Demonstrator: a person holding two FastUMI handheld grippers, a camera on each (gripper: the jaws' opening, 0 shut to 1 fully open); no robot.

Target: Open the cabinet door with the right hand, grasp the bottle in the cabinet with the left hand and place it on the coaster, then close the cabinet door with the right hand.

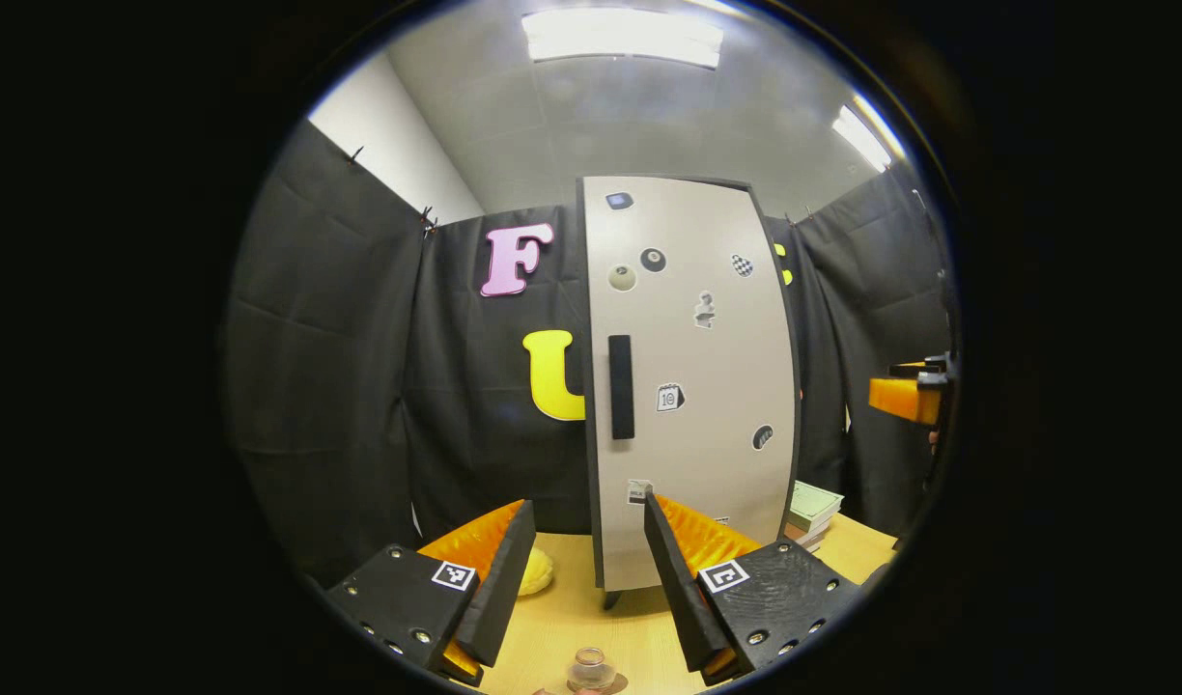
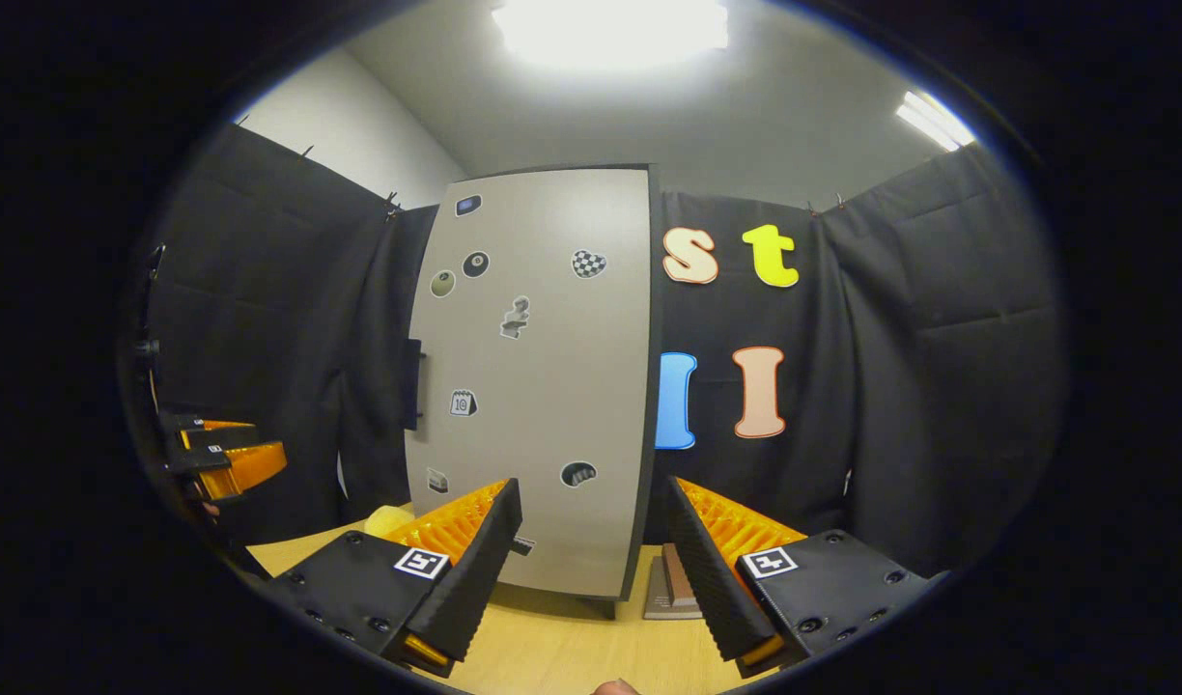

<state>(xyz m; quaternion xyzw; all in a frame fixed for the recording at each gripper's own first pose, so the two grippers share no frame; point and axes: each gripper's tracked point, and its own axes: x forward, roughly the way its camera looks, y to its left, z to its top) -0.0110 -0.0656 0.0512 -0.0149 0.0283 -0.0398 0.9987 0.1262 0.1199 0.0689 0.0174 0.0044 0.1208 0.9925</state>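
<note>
The cabinet (image 1: 692,386) stands on the table with its pale, sticker-covered door shut and a black handle (image 1: 621,386) on the door's left side. My left gripper (image 1: 588,504) faces the door, open and holding nothing. Low between its fingers a small clear glass bottle (image 1: 591,668) stands upright on the table, on what looks like a round coaster (image 1: 618,683). In the right gripper view, my right gripper (image 2: 591,483) is open and empty in front of the same door (image 2: 538,386), to the right of the handle (image 2: 412,384). Each gripper appears at the edge of the other's view (image 1: 905,396) (image 2: 224,458).
A yellow soft object (image 1: 535,571) lies on the wooden table (image 1: 572,618) left of the cabinet's foot. A stack of books (image 1: 811,512) sits to the cabinet's right, also seen near the door's lower right corner (image 2: 673,584). Black cloth walls close in behind.
</note>
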